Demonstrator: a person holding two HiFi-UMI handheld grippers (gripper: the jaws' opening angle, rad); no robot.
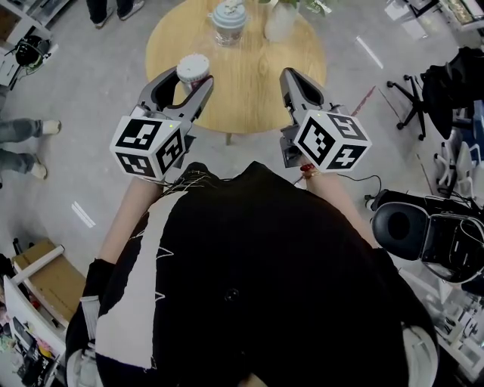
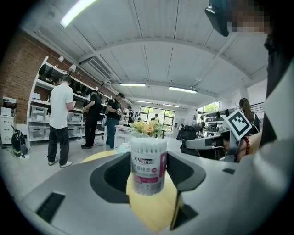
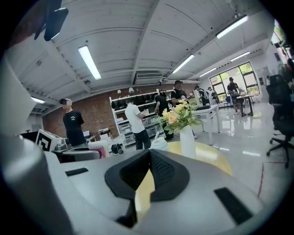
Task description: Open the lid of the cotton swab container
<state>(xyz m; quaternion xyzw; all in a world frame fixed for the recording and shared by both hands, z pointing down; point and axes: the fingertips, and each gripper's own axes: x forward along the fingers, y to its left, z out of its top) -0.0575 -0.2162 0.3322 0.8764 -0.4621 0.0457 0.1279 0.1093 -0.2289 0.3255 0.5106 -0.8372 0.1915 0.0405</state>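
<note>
The cotton swab container (image 1: 193,69) is a clear round tub with a white lid and a pink label, standing near the front left edge of the round wooden table (image 1: 257,72). My left gripper (image 1: 187,80) reaches over that edge with one jaw on each side of the tub. In the left gripper view the container (image 2: 148,165) fills the gap and both pads (image 2: 117,173) lie against its sides. My right gripper (image 1: 290,74) hovers over the table's front right, shut with nothing between its jaws; the right gripper view shows that gripper (image 3: 147,176) with its pads together.
A white vase of flowers (image 1: 278,21) and a lidded pale jar (image 1: 228,21) stand at the table's far side; the vase (image 3: 187,142) lies ahead of the right gripper. Office chairs (image 1: 416,227) are on the right, a cardboard box (image 1: 45,280) at lower left. People stand by shelves (image 2: 59,119).
</note>
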